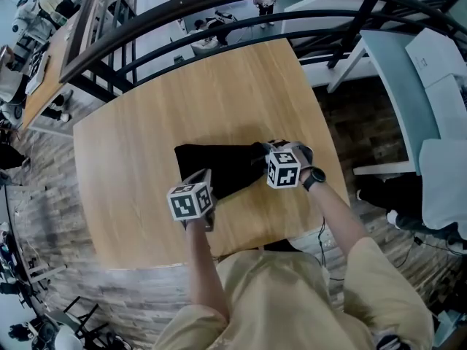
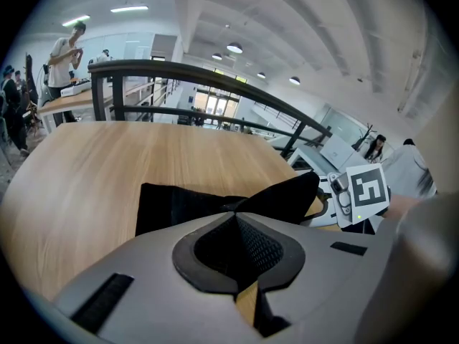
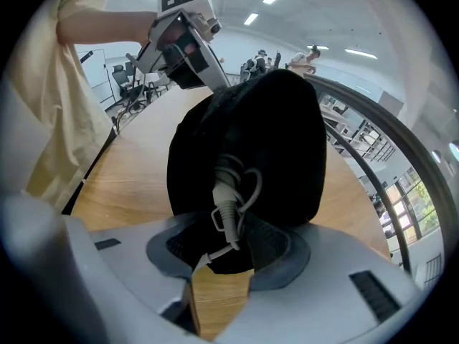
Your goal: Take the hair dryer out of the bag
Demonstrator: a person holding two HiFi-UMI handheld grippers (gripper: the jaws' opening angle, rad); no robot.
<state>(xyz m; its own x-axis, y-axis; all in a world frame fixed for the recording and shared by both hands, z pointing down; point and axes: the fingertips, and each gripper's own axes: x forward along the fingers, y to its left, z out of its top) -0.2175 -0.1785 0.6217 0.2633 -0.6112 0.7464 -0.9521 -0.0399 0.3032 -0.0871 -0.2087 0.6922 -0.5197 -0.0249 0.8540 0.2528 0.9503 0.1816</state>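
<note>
A black fabric bag (image 1: pixel 219 162) lies flat in the middle of the wooden table (image 1: pixel 139 173). My left gripper (image 1: pixel 206 175) is at its near left edge, jaws shut on the fabric, and a flap of the bag (image 2: pixel 283 192) rises just past the tips of the left gripper (image 2: pixel 233 217). My right gripper (image 1: pixel 268 152) is at the bag's right end. In the right gripper view the bag's mouth (image 3: pixel 251 135) hangs over the open right gripper (image 3: pixel 222 264), and a grey cord with its stiff collar (image 3: pixel 228 210) comes out of it between the jaws. The hair dryer's body is hidden inside.
A black metal railing (image 1: pixel 219 13) curves round the table's far side, with a lower floor and people beyond it. White desks (image 1: pixel 430 86) stand to the right. The table's near edge (image 1: pixel 241 246) is against my body.
</note>
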